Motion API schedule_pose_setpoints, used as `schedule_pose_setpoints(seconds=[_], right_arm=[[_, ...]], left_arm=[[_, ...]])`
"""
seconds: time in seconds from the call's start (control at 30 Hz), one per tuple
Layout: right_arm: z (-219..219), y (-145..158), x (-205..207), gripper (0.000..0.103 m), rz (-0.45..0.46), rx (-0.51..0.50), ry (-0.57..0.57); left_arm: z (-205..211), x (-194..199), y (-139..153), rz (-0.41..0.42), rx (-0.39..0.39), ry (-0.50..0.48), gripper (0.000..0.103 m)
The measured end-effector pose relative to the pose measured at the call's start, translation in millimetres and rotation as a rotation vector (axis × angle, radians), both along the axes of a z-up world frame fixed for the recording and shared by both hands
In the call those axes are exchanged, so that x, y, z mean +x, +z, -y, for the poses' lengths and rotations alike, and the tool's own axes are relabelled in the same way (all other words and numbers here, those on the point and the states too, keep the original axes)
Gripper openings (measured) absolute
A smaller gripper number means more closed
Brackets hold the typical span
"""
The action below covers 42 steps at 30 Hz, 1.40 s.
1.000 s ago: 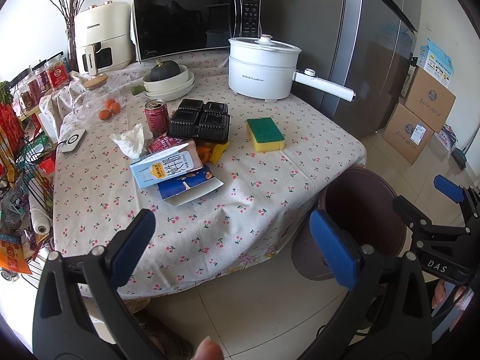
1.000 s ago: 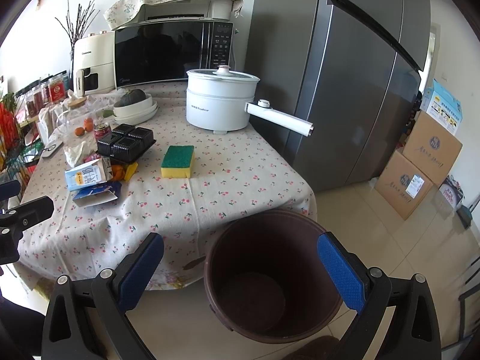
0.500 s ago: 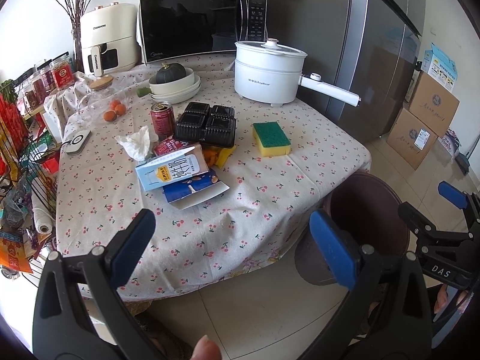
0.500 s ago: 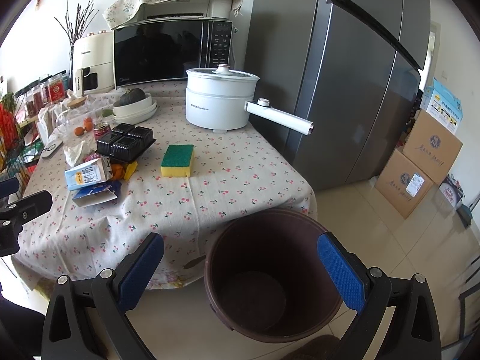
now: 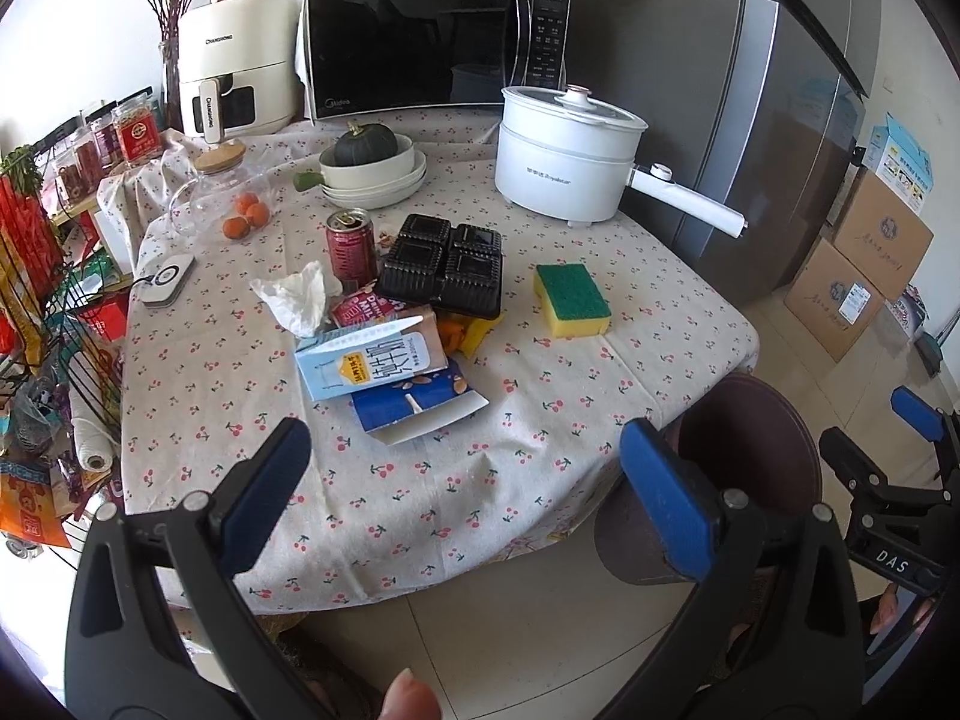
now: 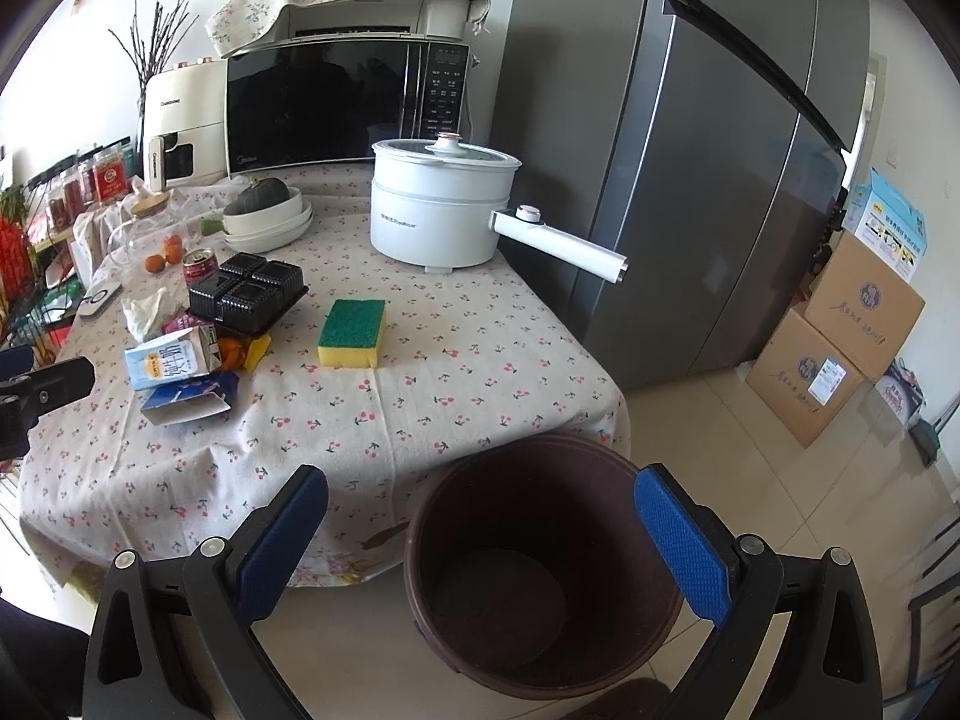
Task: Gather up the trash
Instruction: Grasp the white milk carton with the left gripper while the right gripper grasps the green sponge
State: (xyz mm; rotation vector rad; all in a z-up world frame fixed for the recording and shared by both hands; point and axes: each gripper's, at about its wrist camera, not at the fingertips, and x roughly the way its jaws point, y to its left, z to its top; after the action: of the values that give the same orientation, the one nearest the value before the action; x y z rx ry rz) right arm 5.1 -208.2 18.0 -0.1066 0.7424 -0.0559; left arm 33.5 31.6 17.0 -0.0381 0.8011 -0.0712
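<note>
Behind left gripper [image 5: 465, 480], bin [image 5: 756, 420] half hidden

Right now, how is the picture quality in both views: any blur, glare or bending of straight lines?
Left wrist view: sharp, evenly daylit; the fridge edge curves from fisheye distortion, and the microwave door shows dim reflections. Right wrist view: also sharp; the bin interior is dark, corners vignetted black, and the wall at the upper left is bright.

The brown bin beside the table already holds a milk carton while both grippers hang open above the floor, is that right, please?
Not quite. The right wrist view looks straight into the brown bin and it is empty; the milk carton lies on the table. The rest holds: the left gripper and right gripper are both open, holding nothing.
</note>
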Motion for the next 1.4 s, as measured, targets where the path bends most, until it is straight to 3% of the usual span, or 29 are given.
schedule_pose_setpoints(seconds=[0.17,0.27,0.33,0.5,0.6,0.77,0.9,1.07,1.17,1.23,1.4], right_arm=[[-7.9,21.6,14.8,0.103,0.028,-0.005,0.043],[-17.9,32.5,32.9,0.103,0.013,-0.046,0.084],[-23.5,35.6,45.1,0.103,-0.014,-0.056,0.118],[-29.5,26.3,76.4,0.103,-0.107,0.004,0.164],[-30.4,11.1,93.1,0.103,-0.149,0.059,0.190],[-33.1,-17.2,117.5,0.103,-0.257,0.081,0.221],[-33.4,-29.9,131.7,0.103,-0.294,0.085,0.224],[-28.9,-36.7,145.4,0.103,-0.316,0.121,0.200],[-27.3,-39.8,150.6,0.103,-0.319,0.112,0.205],[-26.5,-42.6,153.8,0.103,-0.318,0.097,0.209],[-22.5,-50.0,162.1,0.103,-0.336,0.100,0.204]], left_arm=[[-13.4,17.4,19.8,0.041,0.017,0.041,0.102],[-20.2,36.8,22.3,-0.001,0.070,0.074,0.102],[-28.5,50.8,17.8,-0.041,0.064,0.104,0.102],[-54.4,87.0,-14.0,-0.143,0.001,0.109,0.102],[-60.4,106.3,-36.3,-0.212,0.007,0.100,0.102],[-72.6,135.4,-72.0,-0.304,-0.054,0.072,0.102],[-60.1,151.2,-90.7,-0.342,0.015,-0.018,0.101],[-36.6,162.5,-94.8,-0.334,0.164,-0.185,0.101],[-34.4,166.3,-100.1,-0.358,0.191,-0.258,0.098],[-35.5,166.2,-107.8,-0.388,0.216,-0.277,0.093],[-28.8,161.2,-116.8,-0.377,0.359,-0.279,0.087]])
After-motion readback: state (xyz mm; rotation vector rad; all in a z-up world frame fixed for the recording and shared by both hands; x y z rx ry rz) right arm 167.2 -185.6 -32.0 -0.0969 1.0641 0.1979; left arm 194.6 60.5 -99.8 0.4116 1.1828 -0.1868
